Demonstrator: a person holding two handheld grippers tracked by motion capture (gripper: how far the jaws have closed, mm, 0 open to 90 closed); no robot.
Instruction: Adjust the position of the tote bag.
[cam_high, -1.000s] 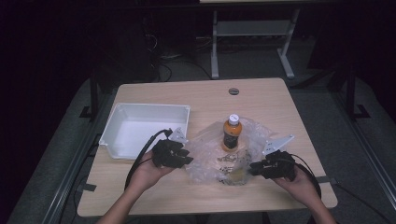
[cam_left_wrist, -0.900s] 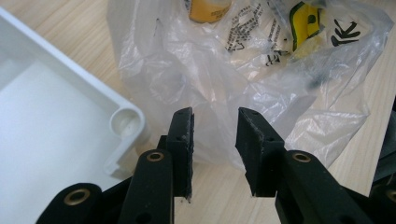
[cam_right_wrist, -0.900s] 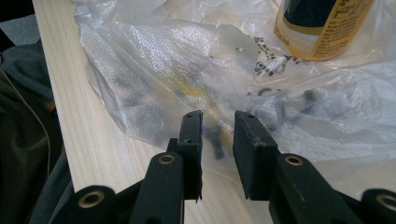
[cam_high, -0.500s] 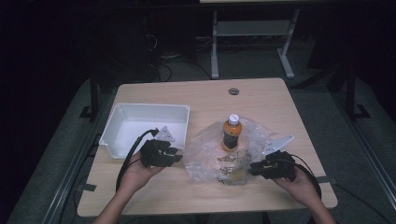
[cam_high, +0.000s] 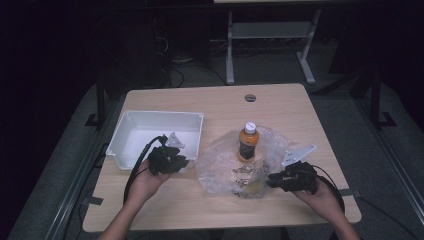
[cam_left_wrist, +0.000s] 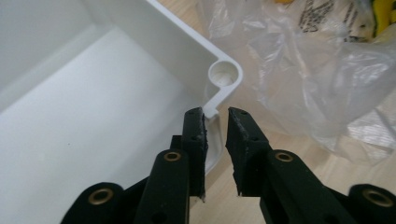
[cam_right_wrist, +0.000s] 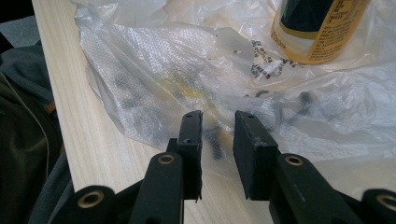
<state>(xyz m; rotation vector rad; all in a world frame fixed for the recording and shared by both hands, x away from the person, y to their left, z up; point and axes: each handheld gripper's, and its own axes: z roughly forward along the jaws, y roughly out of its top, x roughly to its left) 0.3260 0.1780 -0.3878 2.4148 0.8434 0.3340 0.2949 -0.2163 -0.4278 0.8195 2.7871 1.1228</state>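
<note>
A: Bottle (cam_high: 247, 142) first — where does it stand?

B: Upright on the tabletop (cam_high: 280, 105), near the middle, white cap up, orange liquid with a dark label. It sits on a crumpled clear plastic bag (cam_high: 235, 170) that spreads toward the person's side.

A: And the right gripper (cam_high: 287, 179)?

B: Held in the right hand at the bag's right edge, near the table's front. In the right gripper view its fingers (cam_right_wrist: 254, 149) stand apart with a narrow gap, hovering just over the bag's rumpled film (cam_right_wrist: 187, 74); nothing is pinched between them. The bottle's base (cam_right_wrist: 317, 32) stands beyond the fingers, up and to the right of them (well clear of the tips).

A: The left gripper (cam_high: 167, 161)?

B: In the left hand, at the near right corner of the white bin (cam_high: 131, 131), which lies left of the bag. The left gripper view shows the fingers (cam_left_wrist: 194, 140) parted slightly, astride the bin's rim (cam_left_wrist: 219, 93) just below its rounded corner: one finger inside the wall, the other outside. Whether they touch the rim I cannot tell.

A: Is the bag near that gripper?

B: Yes, the plastic (cam_left_wrist: 299, 70) lies just beside the bin's corner, to the right of the fingers, on the pale wood.
</note>
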